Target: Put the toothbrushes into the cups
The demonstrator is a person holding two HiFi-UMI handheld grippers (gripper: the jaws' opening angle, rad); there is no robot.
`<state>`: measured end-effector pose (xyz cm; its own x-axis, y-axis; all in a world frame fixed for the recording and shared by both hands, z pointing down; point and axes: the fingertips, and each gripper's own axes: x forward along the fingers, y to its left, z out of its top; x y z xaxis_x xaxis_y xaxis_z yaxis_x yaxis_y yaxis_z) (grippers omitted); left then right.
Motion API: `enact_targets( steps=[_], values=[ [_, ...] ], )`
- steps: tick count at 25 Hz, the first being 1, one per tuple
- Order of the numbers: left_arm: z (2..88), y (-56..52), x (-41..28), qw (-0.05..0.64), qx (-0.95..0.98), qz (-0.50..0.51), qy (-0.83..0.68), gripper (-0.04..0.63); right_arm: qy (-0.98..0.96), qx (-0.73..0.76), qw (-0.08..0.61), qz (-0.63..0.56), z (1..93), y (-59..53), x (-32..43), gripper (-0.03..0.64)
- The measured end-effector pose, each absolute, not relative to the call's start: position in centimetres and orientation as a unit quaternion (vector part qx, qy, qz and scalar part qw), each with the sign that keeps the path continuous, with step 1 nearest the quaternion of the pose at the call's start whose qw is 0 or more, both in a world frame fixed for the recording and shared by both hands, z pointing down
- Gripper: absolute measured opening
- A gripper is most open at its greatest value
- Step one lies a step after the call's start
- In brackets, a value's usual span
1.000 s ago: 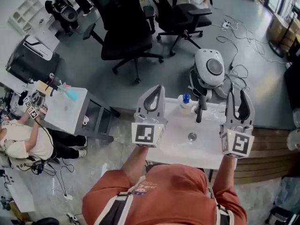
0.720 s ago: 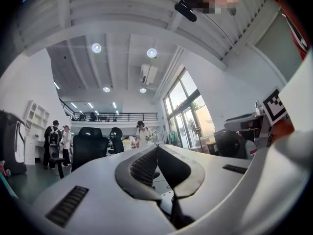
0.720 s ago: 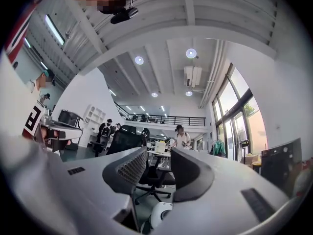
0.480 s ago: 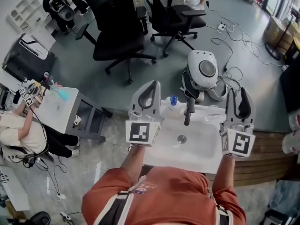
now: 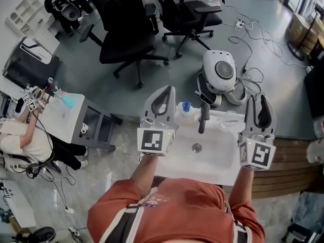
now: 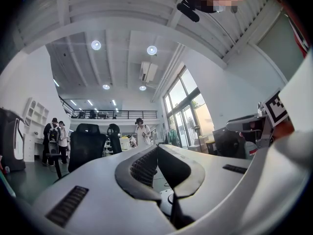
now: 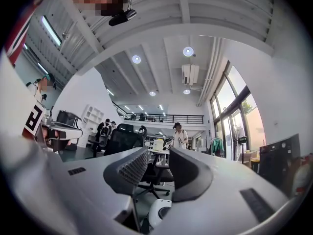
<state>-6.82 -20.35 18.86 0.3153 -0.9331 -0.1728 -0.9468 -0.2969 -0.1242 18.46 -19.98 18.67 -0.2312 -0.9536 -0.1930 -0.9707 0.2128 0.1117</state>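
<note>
I make out no toothbrush or cup in any view. Both grippers hang above a white sink with a black tap. My left gripper is over the sink's left edge; in the left gripper view its pads meet with nothing between them. My right gripper is over the sink's right edge. In the right gripper view a gap shows between its ribbed pads, which have just been closing a little, with nothing between them. Both grippers point roughly level, out towards the room.
A blue-capped bottle stands at the sink's back left. Behind the sink, a round white machine and cables lie on the floor. Black office chairs stand further off. A side table and a seated person are at left, wooden boards at right.
Both grippers have shifted slightly to the right relative to the sink; the drain now lies nearer the left gripper. The head view has swung, so the chairs and floor sit differently.
</note>
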Motion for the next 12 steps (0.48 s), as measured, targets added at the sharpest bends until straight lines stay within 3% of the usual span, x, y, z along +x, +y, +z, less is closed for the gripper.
enact_targets(
  steps=[6,8,12],
  values=[
    [19.10,-20.28,-7.16,0.100,-0.803,0.031,0.587,0.020,0.782,-0.613,0.044,0.105,19.01,-20.06,17.83,0.094],
    [19.25,-20.24,-7.29,0.099,-0.802,0.031,0.588,0.020,0.781,-0.614,0.045,0.101,19.14,-20.04,17.72,0.029],
    [19.80,-20.26,-7.29,0.097,-0.801,0.030,0.590,0.020,0.784,-0.611,0.045,0.099,19.55,-20.15,17.58,0.008]
  ],
)
